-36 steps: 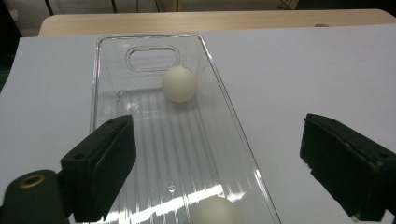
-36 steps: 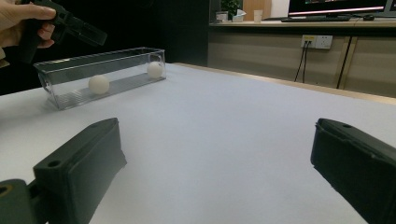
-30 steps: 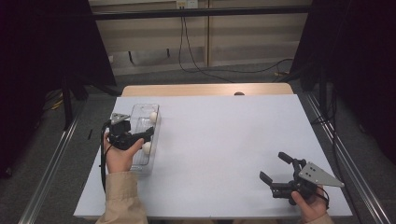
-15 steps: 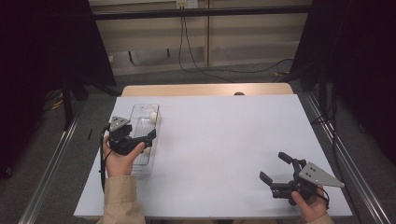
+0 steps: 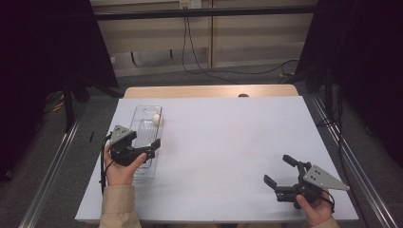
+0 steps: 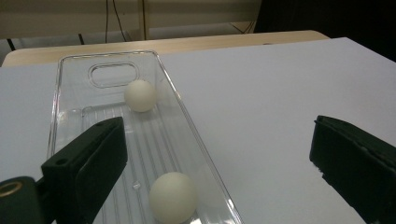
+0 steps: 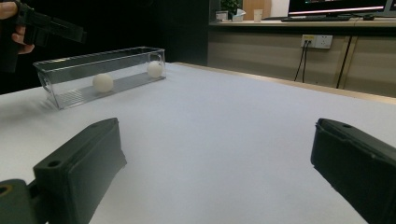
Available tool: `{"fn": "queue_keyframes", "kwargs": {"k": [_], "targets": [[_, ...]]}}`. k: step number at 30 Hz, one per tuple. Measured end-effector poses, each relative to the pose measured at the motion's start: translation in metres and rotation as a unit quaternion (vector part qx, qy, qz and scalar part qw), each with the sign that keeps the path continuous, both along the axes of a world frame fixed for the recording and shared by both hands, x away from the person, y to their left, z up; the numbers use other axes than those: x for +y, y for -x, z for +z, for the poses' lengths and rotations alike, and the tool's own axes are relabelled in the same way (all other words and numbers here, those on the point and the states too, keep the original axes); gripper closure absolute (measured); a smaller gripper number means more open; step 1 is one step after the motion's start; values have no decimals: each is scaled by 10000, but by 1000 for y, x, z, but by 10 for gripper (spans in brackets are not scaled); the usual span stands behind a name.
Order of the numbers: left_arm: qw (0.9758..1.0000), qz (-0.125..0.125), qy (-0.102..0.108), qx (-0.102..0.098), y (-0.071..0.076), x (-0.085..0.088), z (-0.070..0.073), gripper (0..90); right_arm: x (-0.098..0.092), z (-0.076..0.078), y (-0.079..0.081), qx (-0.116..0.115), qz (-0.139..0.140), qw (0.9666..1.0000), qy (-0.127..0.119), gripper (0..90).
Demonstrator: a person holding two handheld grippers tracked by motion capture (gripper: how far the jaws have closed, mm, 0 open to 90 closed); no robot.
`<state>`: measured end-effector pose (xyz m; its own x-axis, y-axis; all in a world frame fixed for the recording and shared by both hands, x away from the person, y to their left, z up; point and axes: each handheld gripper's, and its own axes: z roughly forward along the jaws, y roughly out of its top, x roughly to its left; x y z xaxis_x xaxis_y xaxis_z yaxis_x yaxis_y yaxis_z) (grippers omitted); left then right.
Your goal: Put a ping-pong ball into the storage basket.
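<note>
A clear plastic tray (image 5: 139,115) lies lengthwise on the left of the white table (image 5: 228,137). Two white balls lie in it. One ball (image 6: 139,95) rests near the far end by the handle slot, also seen from above (image 5: 156,118). The other ball (image 6: 173,196) lies near the close end. My left gripper (image 5: 148,151) hovers over the tray's near end, open, nothing between its jaws (image 6: 219,140). My right gripper (image 5: 277,169) sits open and empty at the table's near right (image 7: 217,149). Its view shows the tray (image 7: 70,63), both balls (image 7: 102,82) (image 7: 154,69), and the left gripper (image 7: 46,28) above the tray's near end.
A strip of wooden tabletop (image 5: 209,90) shows beyond the white sheet's far edge. Cables (image 5: 190,42) hang on the wall behind. Metal rails (image 5: 52,161) run along both sides of the table. Wide bare table lies between the two grippers.
My left gripper has drawn back slightly toward the person over the tray's near end. The right gripper has stayed put.
</note>
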<state>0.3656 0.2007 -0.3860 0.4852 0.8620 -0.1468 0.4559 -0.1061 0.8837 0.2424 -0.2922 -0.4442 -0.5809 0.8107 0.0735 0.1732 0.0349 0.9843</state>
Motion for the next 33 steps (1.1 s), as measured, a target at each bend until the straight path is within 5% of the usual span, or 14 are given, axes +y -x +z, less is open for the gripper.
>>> {"fn": "queue_keyframes", "kwargs": {"k": [33], "targets": [[9990,-170,114,-393,25,4,-18,43,1,0,0,4,14,10000,10,15]]}}
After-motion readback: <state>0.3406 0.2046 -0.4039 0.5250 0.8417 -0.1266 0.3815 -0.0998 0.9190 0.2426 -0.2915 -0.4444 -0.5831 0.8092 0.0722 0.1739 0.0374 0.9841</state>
